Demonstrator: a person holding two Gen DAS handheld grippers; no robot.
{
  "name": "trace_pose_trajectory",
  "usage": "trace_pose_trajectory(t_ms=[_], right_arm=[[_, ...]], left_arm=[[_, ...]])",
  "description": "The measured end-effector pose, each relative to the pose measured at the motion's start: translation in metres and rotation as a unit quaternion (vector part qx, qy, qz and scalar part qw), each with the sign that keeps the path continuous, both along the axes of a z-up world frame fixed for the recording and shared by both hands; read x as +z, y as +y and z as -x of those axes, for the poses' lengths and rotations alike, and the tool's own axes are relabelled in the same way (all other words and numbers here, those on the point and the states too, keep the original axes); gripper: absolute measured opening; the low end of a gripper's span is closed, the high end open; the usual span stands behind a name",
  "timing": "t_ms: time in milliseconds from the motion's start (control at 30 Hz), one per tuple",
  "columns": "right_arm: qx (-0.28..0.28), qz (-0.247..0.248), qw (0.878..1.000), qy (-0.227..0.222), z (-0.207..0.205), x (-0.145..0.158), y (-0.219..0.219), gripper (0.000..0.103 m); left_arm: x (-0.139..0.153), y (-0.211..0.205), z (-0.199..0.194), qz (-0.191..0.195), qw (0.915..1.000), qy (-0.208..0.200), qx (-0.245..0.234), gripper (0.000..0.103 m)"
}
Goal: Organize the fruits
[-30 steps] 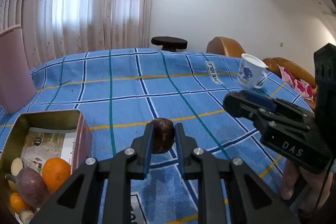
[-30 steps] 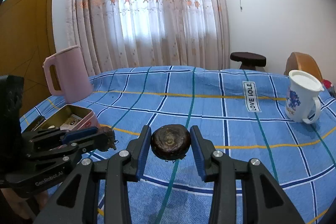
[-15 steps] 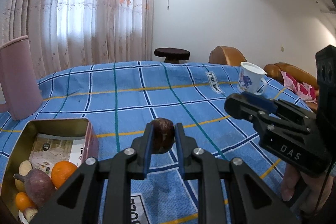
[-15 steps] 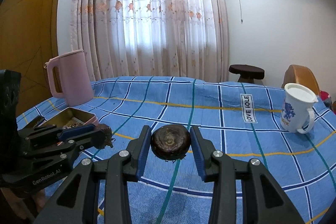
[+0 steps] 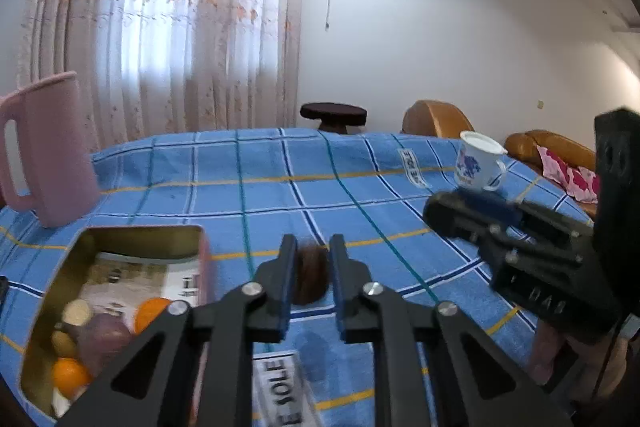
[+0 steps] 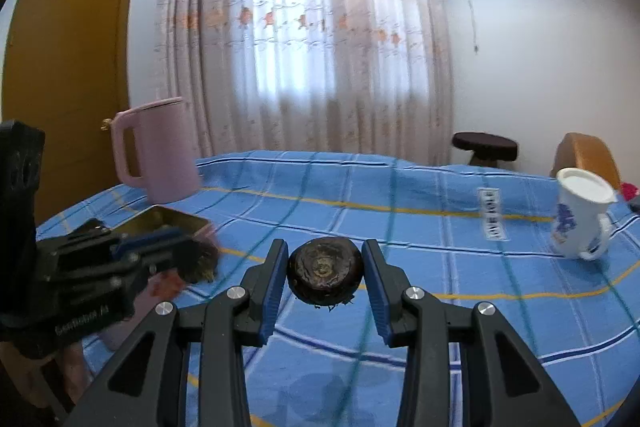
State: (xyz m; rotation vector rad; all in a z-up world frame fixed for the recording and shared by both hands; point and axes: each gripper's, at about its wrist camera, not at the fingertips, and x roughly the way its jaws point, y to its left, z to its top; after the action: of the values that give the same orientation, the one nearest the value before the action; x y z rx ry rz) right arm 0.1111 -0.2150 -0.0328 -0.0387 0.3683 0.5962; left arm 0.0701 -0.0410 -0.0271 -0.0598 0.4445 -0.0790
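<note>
Both grippers hold fruit: the left gripper (image 5: 313,277) pinches a small brown fruit (image 5: 311,277), and the right gripper (image 6: 325,277) squeezes a round dark water chestnut (image 6: 325,273). Left of the fingers, the tin (image 5: 136,233) already holds oranges (image 5: 70,377). I think these two still need dropping in.

Your inventory, by material and finish:

- Left tool (image 5: 312,277): matt black plastic arms, bright metal screw heads, blue rubbery-looking pads.
- Right tool (image 6: 325,277): the same matt black plastic and blue ribbed pads.
- Dark fruit (image 6: 325,277) in your right tool: rough, dull brown skin with ragged fibres beneath.
- Brown fruit (image 5: 310,279) in your left tool: matt, blurred.
- Tin (image 5: 140,233): gold-toned metal with a soft sheen inside, printed paper on its floor.
- Oranges (image 5: 70,377): smooth peel.
- Cloth (image 5: 360,187) on your tabletop: woven blue check, matt, slightly napped.
- Jug (image 6: 160,151): matt pink plastic.
- Mug (image 6: 580,219): glossy white, blue print.
- Curtain (image 6: 304,35): sheer embroidered fabric.
- Door (image 6: 68,67): varnished wood.
</note>
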Motion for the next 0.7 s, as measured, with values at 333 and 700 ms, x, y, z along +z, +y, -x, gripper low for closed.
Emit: trace_pose_trajectory(t_ms=[333,700], right_arm=[[0.048,0.011,0.999,-0.001,0.025,0.012,0.047,0.04],[0.035,0.01,0.999,0.007,0.032,0.004,0.024,0.04]], left_arm=[[0.006,0.049,0.026,0.022,0.9994,0.003,0.027,0.017],[-0.008,0.017,0.02,-0.008,0.999,0.038,-0.023,0.07]])
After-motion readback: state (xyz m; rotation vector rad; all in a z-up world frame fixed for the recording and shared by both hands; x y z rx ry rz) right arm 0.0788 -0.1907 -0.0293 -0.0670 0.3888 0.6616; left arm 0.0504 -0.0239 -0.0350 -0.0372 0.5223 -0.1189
